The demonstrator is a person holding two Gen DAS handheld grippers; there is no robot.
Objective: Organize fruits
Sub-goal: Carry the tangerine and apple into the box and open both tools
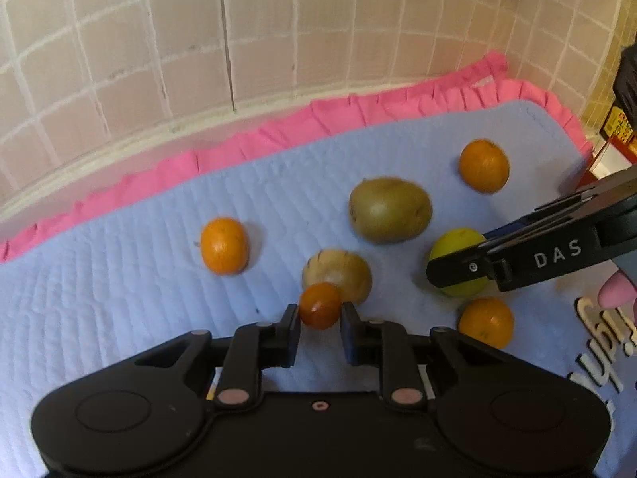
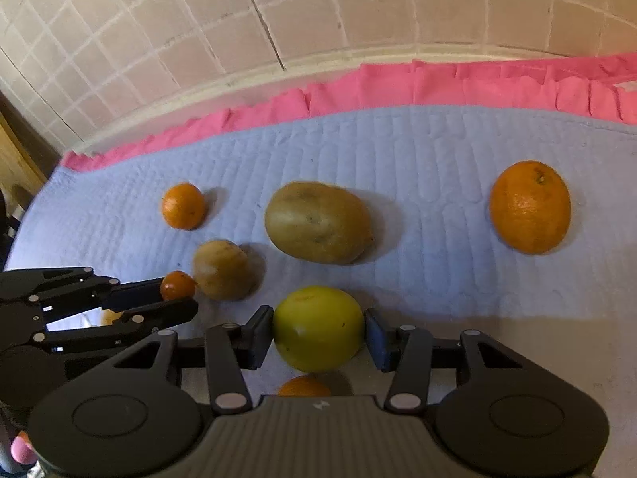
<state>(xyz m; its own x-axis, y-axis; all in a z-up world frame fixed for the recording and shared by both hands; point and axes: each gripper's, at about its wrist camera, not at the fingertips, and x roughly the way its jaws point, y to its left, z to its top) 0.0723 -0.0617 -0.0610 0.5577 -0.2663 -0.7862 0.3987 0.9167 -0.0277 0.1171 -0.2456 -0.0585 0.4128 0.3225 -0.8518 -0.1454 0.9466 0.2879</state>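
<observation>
My left gripper (image 1: 320,318) is shut on a small orange kumquat (image 1: 319,305), just in front of a small brown kiwi (image 1: 346,273). My right gripper (image 2: 318,328) is shut on a yellow-green lemon (image 2: 317,327); it also shows in the left wrist view (image 1: 458,255). A large brown kiwi (image 2: 318,222) lies in the middle of the blue mat (image 2: 398,151). Oranges lie at the left (image 1: 223,245), far right (image 2: 529,207) and near right (image 1: 486,322). The left gripper also shows in the right wrist view (image 2: 175,294), holding the kumquat (image 2: 177,285).
The blue quilted mat lies on a pink frilled cloth (image 1: 278,131) against a tiled wall (image 1: 239,20). Coloured boxes (image 1: 615,135) stand past the mat's right edge. Printed lettering (image 1: 605,342) marks the mat's near right corner.
</observation>
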